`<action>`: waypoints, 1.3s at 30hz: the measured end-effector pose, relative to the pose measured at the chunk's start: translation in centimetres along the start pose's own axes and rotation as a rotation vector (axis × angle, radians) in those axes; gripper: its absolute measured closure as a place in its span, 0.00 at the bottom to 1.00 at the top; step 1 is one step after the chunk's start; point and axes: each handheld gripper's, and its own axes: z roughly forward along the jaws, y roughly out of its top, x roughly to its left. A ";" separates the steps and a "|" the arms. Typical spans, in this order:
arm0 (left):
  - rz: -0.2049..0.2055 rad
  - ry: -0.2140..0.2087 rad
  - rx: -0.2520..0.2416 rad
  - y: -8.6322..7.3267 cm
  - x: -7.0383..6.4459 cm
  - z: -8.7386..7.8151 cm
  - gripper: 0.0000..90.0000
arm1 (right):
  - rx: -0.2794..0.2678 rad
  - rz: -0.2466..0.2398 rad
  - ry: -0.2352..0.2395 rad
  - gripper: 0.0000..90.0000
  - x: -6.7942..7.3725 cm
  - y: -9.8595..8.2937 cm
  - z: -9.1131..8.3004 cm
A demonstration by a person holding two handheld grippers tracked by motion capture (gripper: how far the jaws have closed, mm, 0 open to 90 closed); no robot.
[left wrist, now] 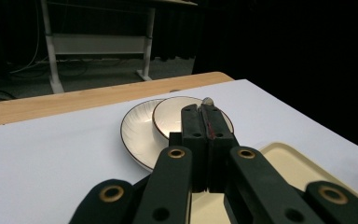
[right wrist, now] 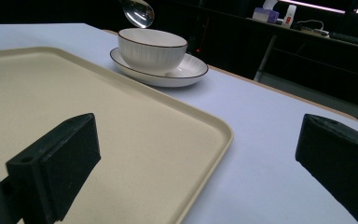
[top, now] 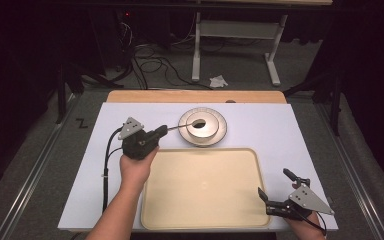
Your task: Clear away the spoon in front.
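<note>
left tongs [top: 161,131] clamped on spoon [top: 190,124], held over bowl [top: 200,126] on plate [top: 220,131] | right tongs [top: 276,188] wide open, empty, beside tray [top: 180,200]

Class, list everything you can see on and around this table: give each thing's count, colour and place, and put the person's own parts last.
Shiny metal spoon: one, silver, held above the bowl.
Ribbed white bowl with dark rim: one, on the plate.
Round white plate with dark rim: one, behind the tray.
Rectangular cream plastic tray: one, table's near middle.
White table sheet: one, over the wooden tabletop.
White desk frame: one, floor behind.
Left tongs: black, shut on the spoon.
Right tongs: black, open, by the tray's right corner.
</note>
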 end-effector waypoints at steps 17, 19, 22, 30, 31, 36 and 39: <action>-0.019 -0.025 -0.039 -1.5 -0.8 -4.2 1.00 | 0.002 -0.015 0.003 0.01 0.1 0.0 0.1; -0.018 -0.029 -0.039 -1.8 -0.9 -4.6 1.00 | 0.002 -0.018 0.004 0.01 0.1 0.0 0.1; -0.016 -0.038 -0.042 -2.4 -1.0 -5.3 1.00 | 0.006 -0.015 0.004 0.01 0.1 0.0 0.1; -0.011 -0.062 -0.042 -4.5 -1.7 -7.2 1.00 | 0.007 -0.013 0.004 0.01 0.2 0.0 0.2; -0.012 -0.064 -0.043 -4.9 -1.8 -7.4 1.00 | 0.006 -0.014 0.007 0.01 0.2 0.0 0.2; -0.053 -0.077 -0.062 -6.9 -1.8 -8.5 1.00 | 0.015 -0.016 0.009 0.01 0.3 -0.1 0.3; -0.059 -0.078 -0.057 -7.9 -2.0 -8.9 1.00 | 0.019 -0.015 0.009 0.01 0.3 -0.1 0.3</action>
